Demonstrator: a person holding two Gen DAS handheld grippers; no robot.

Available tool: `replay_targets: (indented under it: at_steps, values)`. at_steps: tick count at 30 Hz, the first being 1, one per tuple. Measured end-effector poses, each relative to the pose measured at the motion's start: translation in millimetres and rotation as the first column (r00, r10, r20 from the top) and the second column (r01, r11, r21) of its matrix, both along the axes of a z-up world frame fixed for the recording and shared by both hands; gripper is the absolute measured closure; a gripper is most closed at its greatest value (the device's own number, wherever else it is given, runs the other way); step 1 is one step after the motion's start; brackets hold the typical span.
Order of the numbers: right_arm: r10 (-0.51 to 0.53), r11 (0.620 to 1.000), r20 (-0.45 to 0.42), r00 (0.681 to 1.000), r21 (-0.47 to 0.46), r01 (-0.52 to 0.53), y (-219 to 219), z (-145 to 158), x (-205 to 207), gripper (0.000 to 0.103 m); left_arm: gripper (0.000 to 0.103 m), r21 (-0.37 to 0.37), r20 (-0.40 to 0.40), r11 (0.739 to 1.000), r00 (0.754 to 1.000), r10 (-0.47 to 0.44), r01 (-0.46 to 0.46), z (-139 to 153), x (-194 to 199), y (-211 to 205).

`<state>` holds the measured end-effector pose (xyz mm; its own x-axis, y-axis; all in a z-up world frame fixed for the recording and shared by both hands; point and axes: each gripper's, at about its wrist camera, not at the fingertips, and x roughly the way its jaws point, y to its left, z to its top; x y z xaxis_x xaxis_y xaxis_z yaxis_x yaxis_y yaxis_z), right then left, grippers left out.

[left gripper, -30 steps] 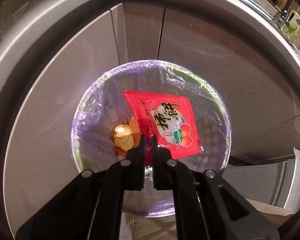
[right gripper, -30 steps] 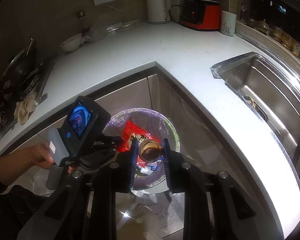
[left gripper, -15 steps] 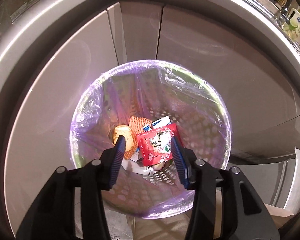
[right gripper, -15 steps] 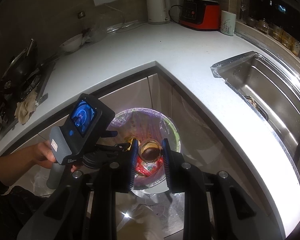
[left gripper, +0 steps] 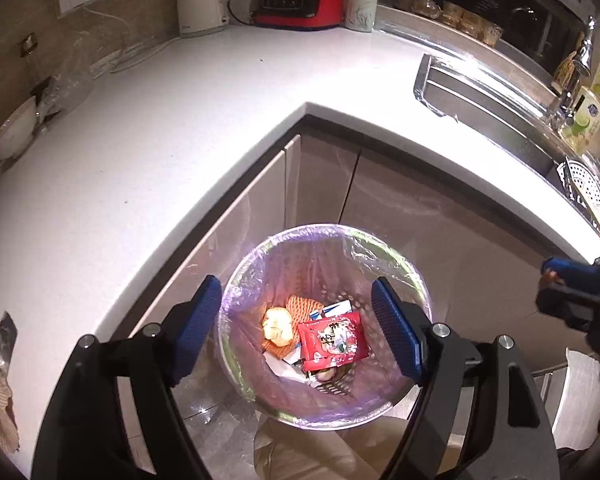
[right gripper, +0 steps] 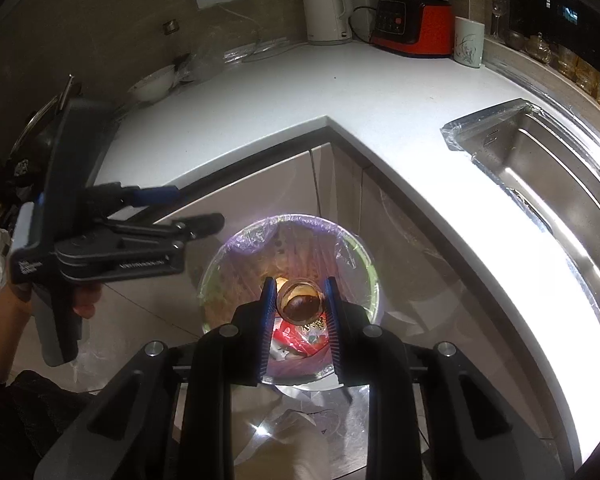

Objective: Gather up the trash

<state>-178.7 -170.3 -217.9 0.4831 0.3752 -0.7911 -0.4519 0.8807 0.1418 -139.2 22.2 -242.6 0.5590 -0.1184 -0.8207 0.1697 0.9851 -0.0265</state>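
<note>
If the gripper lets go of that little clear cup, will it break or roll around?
The clear cup looks like thin plastic, so it probably won't break. The right gripper pinches it directly over the lined trash bin, so it should drop in. It's round, so it may roll a bit on the red snack wrapper.

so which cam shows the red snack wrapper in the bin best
The left wrist view: the red snack wrapper lies fully exposed at the bottom of the bin. In the right wrist view the right gripper and its held item cover most of it.
</note>
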Motion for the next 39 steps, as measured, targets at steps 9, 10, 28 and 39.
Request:
replay_targets:
  at_steps: [9,10,28,39]
  values:
    - [0.078,0.996,-0.091,0.993,-0.029,-0.081,40,-66,35,0.078,0.021,0.010,0.028,0.995,0.995,0.097,-0.098,34,-19,29]
    - [0.084,0.996,-0.095,0.992,-0.033,-0.088,44,-72,37,0.078,0.021,0.011,0.029,0.994,0.994,0.106,-0.106,35,-20,31]
    - [0.121,0.988,-0.173,0.978,-0.076,-0.135,73,-105,53,0.045,0.015,-0.017,0.031,0.972,0.972,0.234,-0.234,49,-33,69]
    - [0.083,0.993,-0.159,0.984,-0.073,-0.096,66,-94,53,0.022,0.015,-0.008,0.030,0.976,0.976,0.218,-0.218,50,-26,61]
